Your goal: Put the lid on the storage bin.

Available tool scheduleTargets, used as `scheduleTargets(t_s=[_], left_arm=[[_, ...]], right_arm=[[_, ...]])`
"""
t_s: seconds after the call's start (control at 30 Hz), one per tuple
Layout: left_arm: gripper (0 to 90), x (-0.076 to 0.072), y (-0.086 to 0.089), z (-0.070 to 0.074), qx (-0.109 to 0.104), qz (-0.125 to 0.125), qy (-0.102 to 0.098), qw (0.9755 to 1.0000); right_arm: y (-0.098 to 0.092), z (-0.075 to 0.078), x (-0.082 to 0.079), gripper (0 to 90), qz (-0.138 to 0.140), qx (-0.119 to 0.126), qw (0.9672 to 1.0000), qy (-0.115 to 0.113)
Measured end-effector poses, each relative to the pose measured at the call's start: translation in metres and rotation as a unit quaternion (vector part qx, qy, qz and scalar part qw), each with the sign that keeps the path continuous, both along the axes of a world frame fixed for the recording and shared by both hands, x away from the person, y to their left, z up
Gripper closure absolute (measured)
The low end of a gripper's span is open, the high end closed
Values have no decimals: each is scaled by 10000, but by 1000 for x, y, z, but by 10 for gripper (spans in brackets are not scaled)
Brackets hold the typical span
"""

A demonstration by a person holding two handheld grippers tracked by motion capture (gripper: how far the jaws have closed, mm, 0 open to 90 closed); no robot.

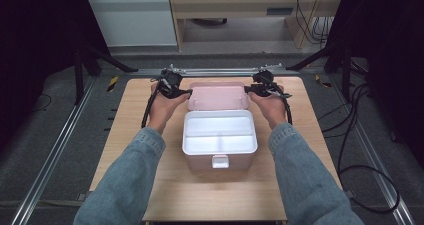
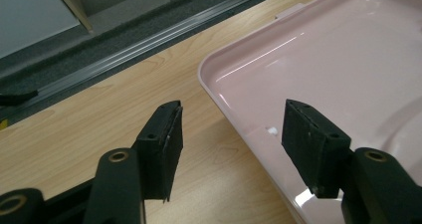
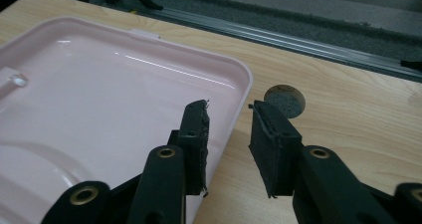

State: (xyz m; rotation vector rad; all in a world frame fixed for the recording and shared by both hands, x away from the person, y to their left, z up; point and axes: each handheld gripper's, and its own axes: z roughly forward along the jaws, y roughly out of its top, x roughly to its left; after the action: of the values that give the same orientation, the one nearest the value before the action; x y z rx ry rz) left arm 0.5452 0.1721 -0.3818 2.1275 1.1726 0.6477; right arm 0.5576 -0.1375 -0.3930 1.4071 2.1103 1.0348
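Bench (image 1: 150, 185) is carrying a pink lunch box (image 1: 220, 157) at frame centre in the high view, white compartments exposed, its pink lid (image 1: 218, 96) lying open and flat behind it toward the upper middle.

Both hands are working the lid's two far corners. Left claw (image 2: 231, 147) is standing open, straddling the lid's rim at lower centre of the left gripper view: one pad over bare wood, the other over the lid's inner face, neither pressing. Right claw (image 3: 229, 144) is also straddling its rim with a narrower gap, pads not yet biting.

Risks, as I am judging them:
- One side gripping before the other, twisting the lid on its hinge and dragging the box across the bench.
- Shallow, glossy rim slipping out of the pads mid-swing, lid dropping back.
- Light box tipping as the lid is rising.
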Motion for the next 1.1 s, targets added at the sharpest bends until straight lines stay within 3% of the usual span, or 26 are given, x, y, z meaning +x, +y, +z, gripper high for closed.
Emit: scheduleTargets(t_s=[0.1,0.2,0.37,0.67,0.73,0.9,1.03,1.1], left_arm=[[412,5,-1,-6,39,93,-40,9999],[412,8,-2,-10,-83,163,-27,9998],[421,9,-6,-11,-50,173,-70,9998],[419,10,-7,-12,-36,222,-102,9997],[416,10,-7,-13,-45,243,-78,9997],[412,11,-5,-13,-63,254,-97,9996],[413,13,-5,-15,-141,256,-33,9996],[413,14,-5,-16,-147,249,-5,9996]], right_arm=[[3,-8,7,640,-98,63,9999,69],[6,-15,13,632,-162,42,9998,121],[9,-23,17,647,-227,-39,9995,234],[14,-26,18,742,-317,-189,9990,261],[14,-26,18,764,-314,-126,9991,274],[14,-23,16,790,-355,-111,9992,153],[12,-15,13,900,-359,-128,9992,-134],[11,-13,14,899,-293,-93,9995,-54]])
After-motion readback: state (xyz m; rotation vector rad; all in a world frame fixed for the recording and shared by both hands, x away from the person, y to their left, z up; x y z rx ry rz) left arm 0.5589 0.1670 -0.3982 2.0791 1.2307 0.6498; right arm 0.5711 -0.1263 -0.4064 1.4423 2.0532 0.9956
